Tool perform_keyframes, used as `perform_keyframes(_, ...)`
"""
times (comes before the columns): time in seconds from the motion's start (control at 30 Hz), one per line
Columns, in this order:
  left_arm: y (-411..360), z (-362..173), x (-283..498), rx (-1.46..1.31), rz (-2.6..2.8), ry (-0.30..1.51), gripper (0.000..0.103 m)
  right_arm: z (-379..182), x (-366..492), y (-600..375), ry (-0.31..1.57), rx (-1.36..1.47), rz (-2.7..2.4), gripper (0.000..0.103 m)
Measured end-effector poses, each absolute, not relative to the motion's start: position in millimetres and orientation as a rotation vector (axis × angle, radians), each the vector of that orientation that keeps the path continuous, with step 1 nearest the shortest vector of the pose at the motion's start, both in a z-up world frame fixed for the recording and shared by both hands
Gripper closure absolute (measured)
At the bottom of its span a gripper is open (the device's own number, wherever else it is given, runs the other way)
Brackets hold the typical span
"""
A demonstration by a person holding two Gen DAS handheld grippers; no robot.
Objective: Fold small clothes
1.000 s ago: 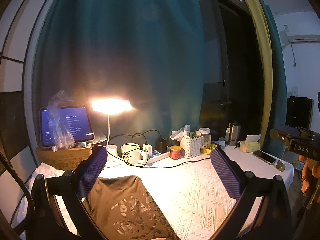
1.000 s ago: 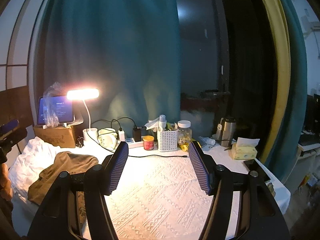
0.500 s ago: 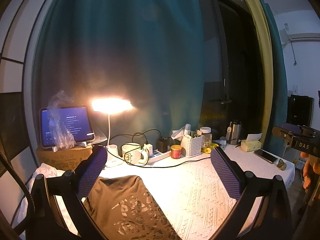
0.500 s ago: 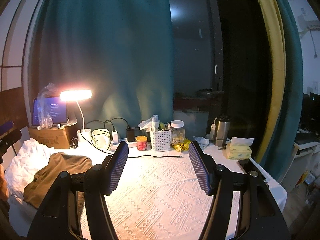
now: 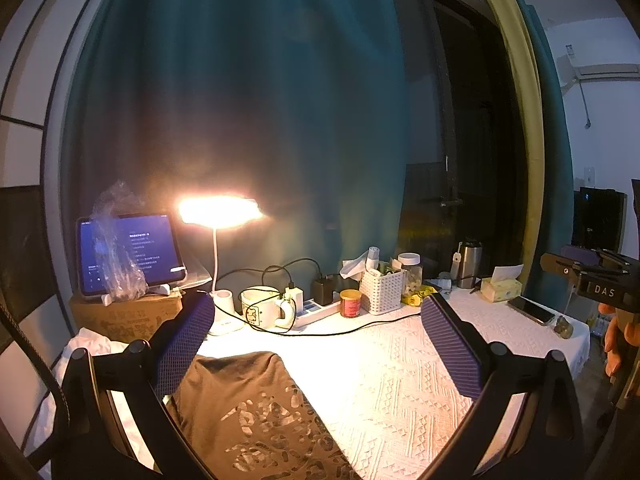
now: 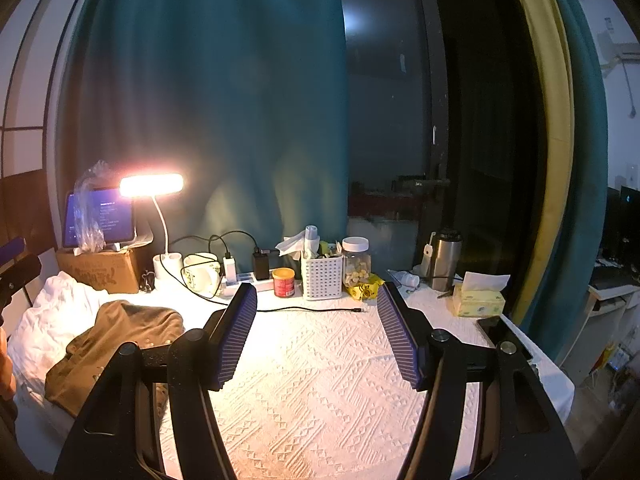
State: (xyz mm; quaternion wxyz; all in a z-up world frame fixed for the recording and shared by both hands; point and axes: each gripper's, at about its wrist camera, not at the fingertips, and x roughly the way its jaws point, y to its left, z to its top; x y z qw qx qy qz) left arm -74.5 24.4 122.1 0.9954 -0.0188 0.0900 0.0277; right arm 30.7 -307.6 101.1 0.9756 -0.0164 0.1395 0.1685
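Right now I hold both grippers spread wide, gripping nothing: left gripper [image 5: 316, 336] above the brown shirt [image 5: 248, 412], right gripper [image 6: 316, 332] above the white cloth [image 6: 320, 380]. Shirt lies crumpled at left.

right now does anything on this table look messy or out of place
The brown garment lies crumpled on the left, partly over rumpled white cloth, not spread flat for folding. A loose black cable trails onto the textured tablecloth mid-table. Both the left gripper and right gripper have open, empty jaws.
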Motion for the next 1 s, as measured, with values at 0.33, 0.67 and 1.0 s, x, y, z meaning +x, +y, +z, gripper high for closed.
perform_keyframes(0.33,23,121,-70,-0.035,0.054,0.182,0.001,99,35,-304,0.289,-0.032,0.342,0.037)
perform_keyframes(0.67,21,122,-63,-0.03,0.049,0.188,0.001,94,45,-303,0.303,-0.031,0.343,0.037)
perform_keyframes(1.0,22,118,-50,-0.028,0.052,0.208,0.001,89,59,-299,0.324,-0.031,0.353,0.037)
